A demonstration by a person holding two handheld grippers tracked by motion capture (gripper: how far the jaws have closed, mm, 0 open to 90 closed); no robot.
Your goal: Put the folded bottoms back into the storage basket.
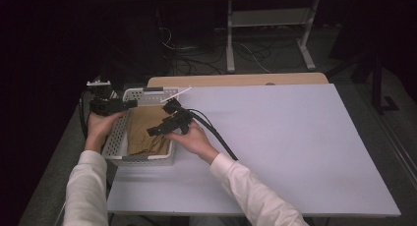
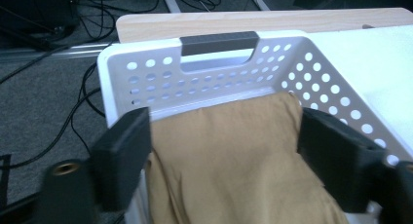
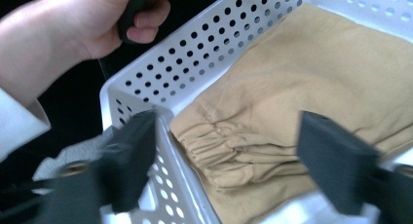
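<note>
Basket: white perforated plastic laundry basket (image 1: 114, 140) with a dark grey handle bar at its far end, sitting at the left edge of the white-topped table (image 1: 295, 152), part of it seemingly overhanging that edge; long axis running away from the person.

Garment: tan folded cloth garment (image 1: 145, 135), lying inside the basket, filling most of its floor; a gathered elastic hem or cuff (image 3: 214, 141) bunched against the basket's near corner in the right gripper view; long axis along the basket's, hem end toward the person.

Left gripper: black left gripper (image 1: 129, 104), held over the basket's far-left rim, pointing across the basket; fingers (image 2: 124, 156) spread wide, nothing between them, one outside the basket's wall and one above the cloth; likely poised to take the garment's far end.

Right gripper: black right gripper (image 1: 153, 130), hovering above the garment near the basket's right wall, aimed back toward the near-left corner; fingers (image 3: 336, 160) apart and empty, framing the gathered hem; probably lined up for a pinch on that hem.

Reason for placement: two ends of the garment faced by two grippers, apparently for lifting the cloth out of the basket evenly.

Table surface right of the basket: bare white, plausibly the landing place for the garment.
</note>
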